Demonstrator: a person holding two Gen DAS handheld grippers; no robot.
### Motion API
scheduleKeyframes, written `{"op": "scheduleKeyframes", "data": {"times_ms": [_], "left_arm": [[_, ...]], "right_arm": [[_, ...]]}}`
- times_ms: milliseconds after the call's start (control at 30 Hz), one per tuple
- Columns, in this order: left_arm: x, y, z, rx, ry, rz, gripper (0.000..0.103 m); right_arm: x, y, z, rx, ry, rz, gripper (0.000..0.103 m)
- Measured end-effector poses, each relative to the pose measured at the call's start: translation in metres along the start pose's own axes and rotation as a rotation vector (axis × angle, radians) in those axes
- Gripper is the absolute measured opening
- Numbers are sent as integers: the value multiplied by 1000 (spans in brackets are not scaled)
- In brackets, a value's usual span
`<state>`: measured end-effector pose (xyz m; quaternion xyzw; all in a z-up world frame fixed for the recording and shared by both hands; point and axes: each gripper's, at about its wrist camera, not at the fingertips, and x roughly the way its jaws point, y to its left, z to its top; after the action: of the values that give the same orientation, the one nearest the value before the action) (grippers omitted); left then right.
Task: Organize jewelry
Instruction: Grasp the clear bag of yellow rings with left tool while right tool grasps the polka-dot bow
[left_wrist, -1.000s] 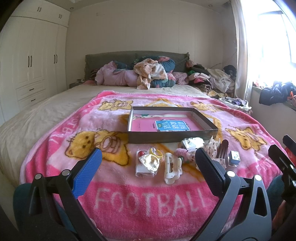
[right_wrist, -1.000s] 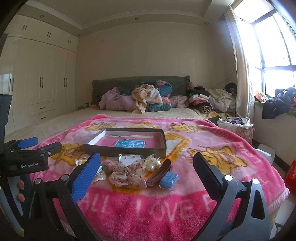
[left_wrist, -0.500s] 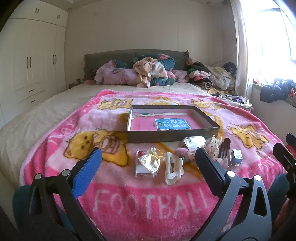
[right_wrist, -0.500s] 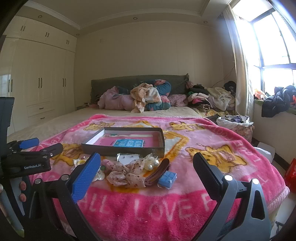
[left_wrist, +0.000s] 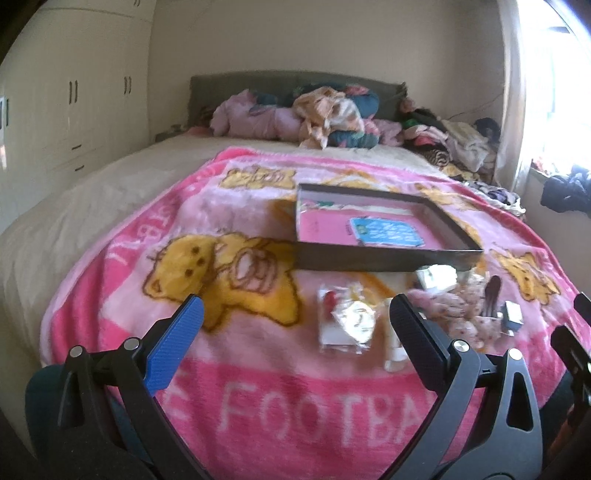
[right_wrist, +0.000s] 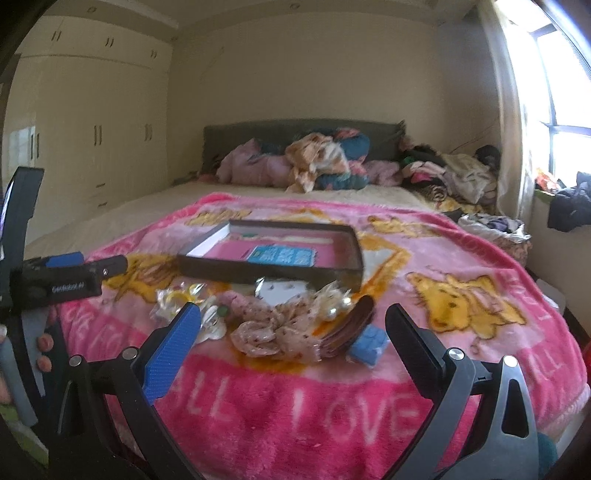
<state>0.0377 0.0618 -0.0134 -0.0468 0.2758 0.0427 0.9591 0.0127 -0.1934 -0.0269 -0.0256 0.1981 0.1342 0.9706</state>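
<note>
Both grippers (left_wrist: 295, 325) (right_wrist: 291, 325) are held wide and empty near the trinket pile (right_wrist: 291, 325), where neighbouring pieces could be snagged.

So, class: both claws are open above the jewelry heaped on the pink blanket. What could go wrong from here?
1. The spotted fabric scrunchie, brown hair clip and pearl piece overlap, so the right claw may drag several at once.
2. The crinkly clear packet might slip from the left claw.
3. The shallow dark box sits on soft pink blanket; a nudge could shift it.
</note>
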Motion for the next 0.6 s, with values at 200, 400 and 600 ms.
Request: {"op": "scheduleKeyframes", "data": {"times_ms": [200, 400, 600], "left_arm": [[11, 9, 5, 21, 24, 48, 92], [30, 2, 6, 88, 56, 24, 92], [52, -4, 2, 98, 140, -83, 91]], "right_arm": [[30, 11, -2, -16, 78, 67, 97], [58, 12, -5, -29, 137, 78, 97], [83, 6, -9, -18, 200, 82, 97]]}}
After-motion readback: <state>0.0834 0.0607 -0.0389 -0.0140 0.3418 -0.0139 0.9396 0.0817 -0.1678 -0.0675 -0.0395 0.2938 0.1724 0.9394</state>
